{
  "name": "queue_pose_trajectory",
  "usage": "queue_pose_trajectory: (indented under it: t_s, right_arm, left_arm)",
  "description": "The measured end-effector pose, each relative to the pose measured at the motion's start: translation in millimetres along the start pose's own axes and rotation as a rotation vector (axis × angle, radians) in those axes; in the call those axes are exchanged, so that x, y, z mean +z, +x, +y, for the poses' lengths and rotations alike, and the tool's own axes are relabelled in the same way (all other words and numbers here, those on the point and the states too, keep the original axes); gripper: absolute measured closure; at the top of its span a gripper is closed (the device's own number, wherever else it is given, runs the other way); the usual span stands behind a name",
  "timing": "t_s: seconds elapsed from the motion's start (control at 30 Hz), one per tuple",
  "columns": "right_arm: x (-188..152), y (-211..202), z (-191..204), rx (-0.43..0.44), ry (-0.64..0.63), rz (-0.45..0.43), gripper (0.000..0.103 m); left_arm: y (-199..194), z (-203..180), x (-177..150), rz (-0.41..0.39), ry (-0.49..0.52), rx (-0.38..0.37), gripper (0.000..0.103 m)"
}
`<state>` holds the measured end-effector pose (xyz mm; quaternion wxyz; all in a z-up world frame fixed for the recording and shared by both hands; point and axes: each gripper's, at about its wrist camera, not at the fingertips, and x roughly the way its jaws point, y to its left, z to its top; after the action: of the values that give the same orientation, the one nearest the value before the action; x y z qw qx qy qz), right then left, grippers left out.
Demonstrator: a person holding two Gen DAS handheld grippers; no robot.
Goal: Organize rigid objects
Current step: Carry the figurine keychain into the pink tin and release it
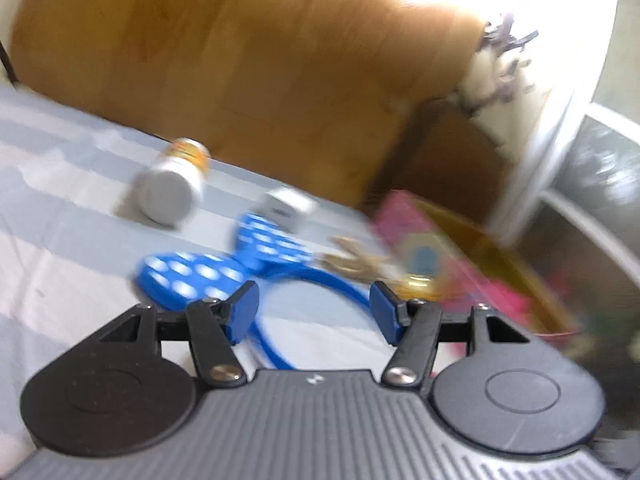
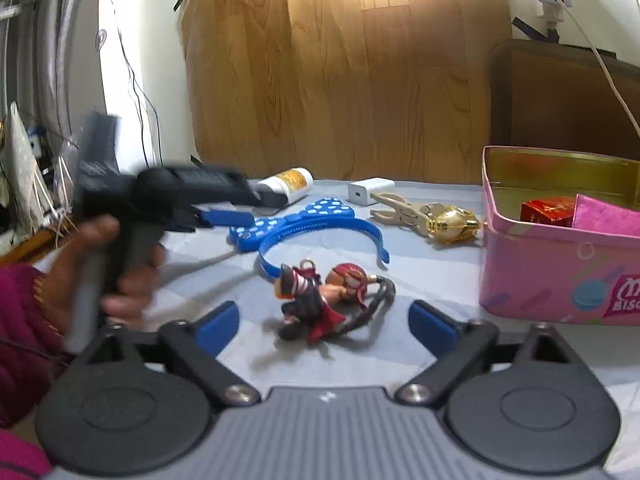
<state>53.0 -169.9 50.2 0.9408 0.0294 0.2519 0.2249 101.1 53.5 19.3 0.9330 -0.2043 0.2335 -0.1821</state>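
A blue headband with a white-dotted bow (image 2: 320,224) lies on the striped cloth; in the left wrist view (image 1: 224,272) it sits just ahead of my open, empty left gripper (image 1: 314,312), whose fingers straddle its band. That gripper also shows in the right wrist view (image 2: 224,216), by the bow. My right gripper (image 2: 324,322) is open and empty, with a small red and black figurine keychain (image 2: 324,300) between its fingers. A white and orange bottle (image 2: 286,186) lies on its side; it also shows in the left wrist view (image 1: 170,186). A pink tin (image 2: 560,264) stands at the right.
A white charger cube (image 2: 370,189) and a gold-and-wood clip ornament (image 2: 432,216) lie behind the headband. The tin holds a red box (image 2: 546,210) and a pink packet (image 2: 604,216). A wooden board (image 2: 340,80) rises behind the cloth. A cable (image 2: 592,40) hangs at the right.
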Motion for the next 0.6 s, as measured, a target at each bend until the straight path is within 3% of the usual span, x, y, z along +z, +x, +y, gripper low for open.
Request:
queue_pose_trajectory:
  t_s: [0.17, 0.2, 0.23, 0.27, 0.37, 0.4, 0.5, 0.53, 0.6]
  right_arm:
    - [8, 24, -2, -0.015, -0.014, 0.079, 0.003]
    - [10, 28, -2, -0.025, -0.016, 0.083, 0.002]
    - [12, 32, -2, -0.031, -0.018, 0.09, 0.002]
    - [15, 37, -2, -0.034, -0.018, 0.098, 0.002]
    - [16, 49, 1, -0.037, -0.037, 0.13, 0.002]
    - [16, 54, 2, -0.038, -0.044, 0.141, 0.003]
    - [14, 63, 7, -0.043, -0.067, 0.162, 0.024]
    - [14, 63, 10, -0.042, -0.082, 0.154, 0.032]
    - [12, 59, 12, -0.073, -0.093, 0.132, 0.036]
  left_arm:
    - [-11, -22, -12, 0.109, 0.033, -0.169, 0.04]
    - [-11, -28, -16, 0.129, 0.044, -0.193, 0.035]
    - [-9, -33, -19, 0.145, 0.055, -0.207, 0.025]
    - [-7, -38, -23, 0.162, 0.069, -0.218, 0.022]
    - [2, -49, -34, 0.209, 0.122, -0.229, 0.022]
    - [5, -50, -38, 0.224, 0.133, -0.223, 0.023]
    - [26, -50, -47, 0.314, 0.125, -0.196, 0.053]
    - [25, -50, -47, 0.292, 0.123, -0.177, 0.056]
    - [23, -54, -44, 0.293, 0.124, -0.169, 0.056]
